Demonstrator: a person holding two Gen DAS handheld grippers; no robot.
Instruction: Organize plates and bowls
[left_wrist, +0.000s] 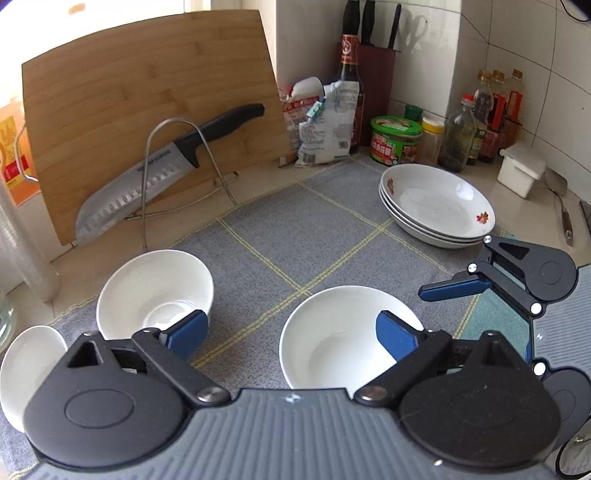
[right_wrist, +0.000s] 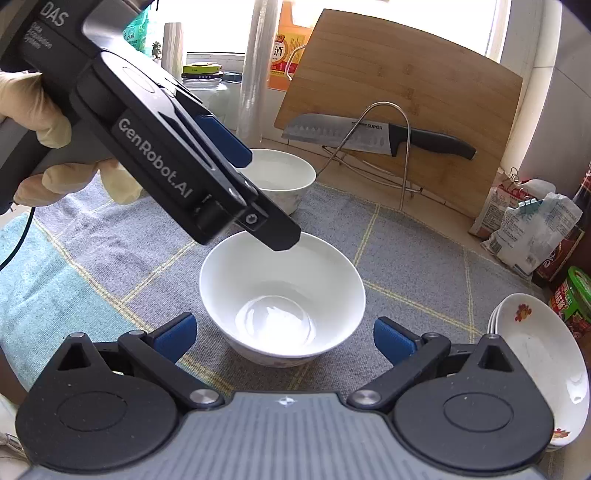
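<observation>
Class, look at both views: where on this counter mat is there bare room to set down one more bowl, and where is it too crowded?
Free: mat between knife rack, stacked plates and near bowl. Crowded: back corner with bottles and jars.

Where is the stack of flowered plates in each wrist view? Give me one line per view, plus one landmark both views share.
Left wrist view: the stack of flowered plates sits right of centre on the grey cloth, ahead of the right gripper.
Right wrist view: the stack of flowered plates is at the lower right edge, partly hidden behind the gripper body.
Shared landmark: the knife on the wire rack against the bamboo cutting board.
</observation>
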